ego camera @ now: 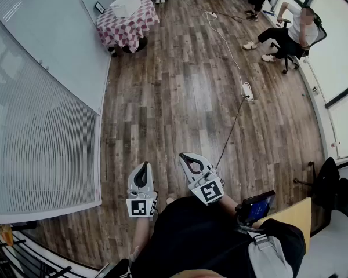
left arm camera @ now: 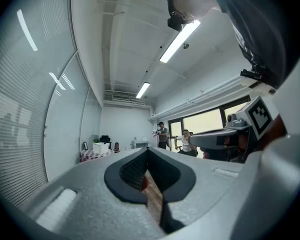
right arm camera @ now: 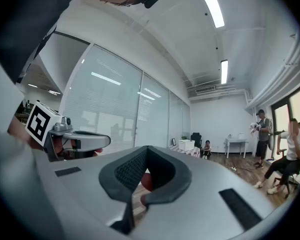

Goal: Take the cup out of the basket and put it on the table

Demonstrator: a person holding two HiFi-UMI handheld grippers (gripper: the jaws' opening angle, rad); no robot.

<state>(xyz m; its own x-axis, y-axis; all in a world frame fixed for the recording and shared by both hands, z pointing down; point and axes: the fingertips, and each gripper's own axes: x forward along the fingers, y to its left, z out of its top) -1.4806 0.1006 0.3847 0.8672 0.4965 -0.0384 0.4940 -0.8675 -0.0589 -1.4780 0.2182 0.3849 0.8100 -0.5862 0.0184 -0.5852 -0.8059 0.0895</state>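
Across the floor (ego camera: 162, 109) ahead, a cable (ego camera: 232, 57) trails.

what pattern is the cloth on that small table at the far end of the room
Pink-and-white checks on the tablecloth; clearest in the head view.

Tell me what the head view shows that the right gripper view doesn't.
Only the head view: a lit screen at the wearer's waist, and the marker cube on the right gripper, seen from above. Only the right gripper view: the ceiling lights and that gripper's jaws up close, closed together. Both: the left gripper, the checkered table, the seated person and the wood floor.
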